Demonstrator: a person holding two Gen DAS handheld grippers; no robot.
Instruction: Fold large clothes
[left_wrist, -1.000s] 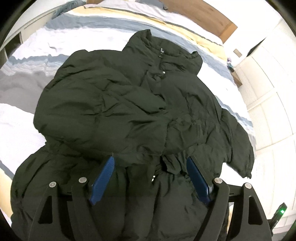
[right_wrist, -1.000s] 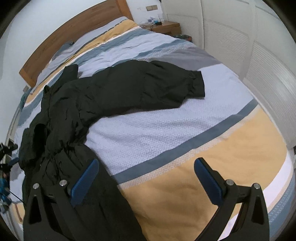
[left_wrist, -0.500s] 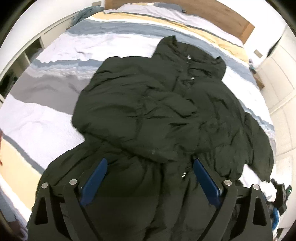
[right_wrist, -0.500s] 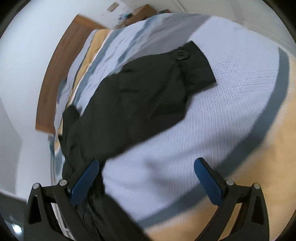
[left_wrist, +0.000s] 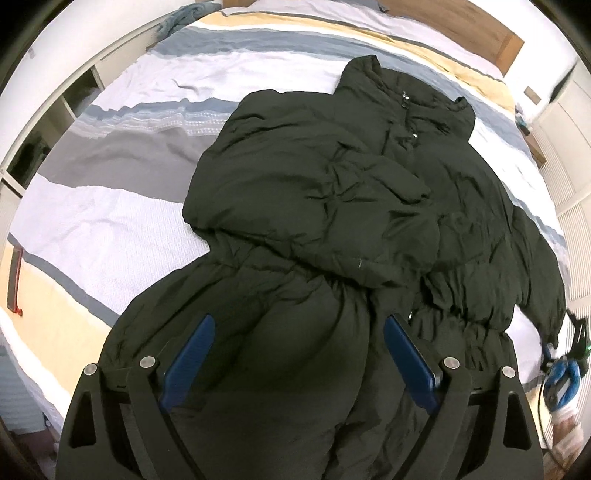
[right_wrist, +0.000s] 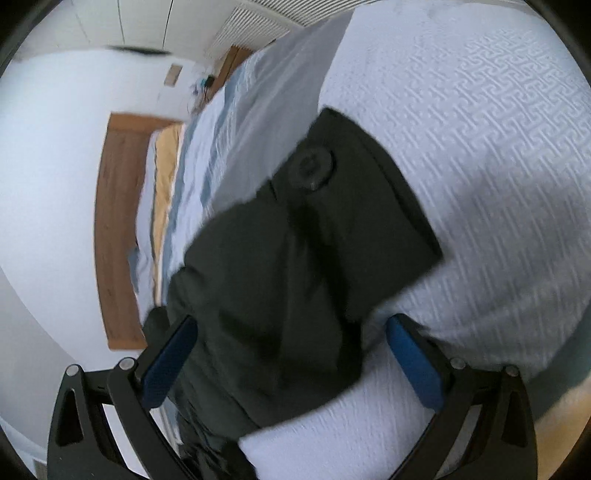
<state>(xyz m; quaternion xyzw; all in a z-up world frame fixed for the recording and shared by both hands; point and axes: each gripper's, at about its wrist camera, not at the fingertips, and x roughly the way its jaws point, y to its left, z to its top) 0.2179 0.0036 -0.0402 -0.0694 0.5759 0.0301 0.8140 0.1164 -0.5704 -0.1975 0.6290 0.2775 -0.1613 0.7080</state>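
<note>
A large black puffer jacket lies front up on the striped bed, collar toward the headboard. One sleeve is folded across its chest; the other sleeve stretches out to the right. My left gripper is open and empty, above the jacket's lower part. In the right wrist view, my right gripper is open, with the outstretched sleeve lying between its blue fingers; the cuff with a round button points away from me. The view is blurred.
A wooden headboard stands at the far end of the bed. White shelving runs along the left side. White louvered wardrobe doors and a nightstand stand on the right. The other gripper shows at the right edge.
My right gripper has swung and moved in over the outstretched sleeve, which now lies between its fingers. My left gripper has pulled back from the jacket and stays open.
</note>
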